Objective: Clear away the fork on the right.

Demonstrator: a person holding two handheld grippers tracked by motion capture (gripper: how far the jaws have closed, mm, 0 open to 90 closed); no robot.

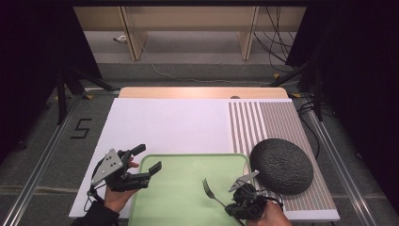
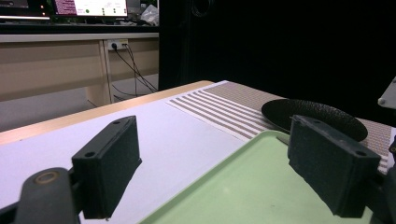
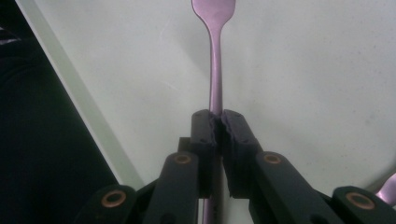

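Right of tray [image 1: 141,195], dark plate [image 1: 281,165]; fork [image 1: 211,193] path unobstructed.

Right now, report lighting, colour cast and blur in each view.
High view: table evenly lit, surroundings black, slightly soft. Left gripper view: near jaws blurred, dark backdrop. Right gripper view: fork tinted purple, green tray washed pale, a dark shadow along the left.

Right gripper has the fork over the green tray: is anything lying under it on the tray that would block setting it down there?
Nothing visible does. The right gripper is shut on the fork, and the green tray beneath it looks bare. The dark bowl sits off the tray's right edge, and the left gripper hangs open by the left rim.
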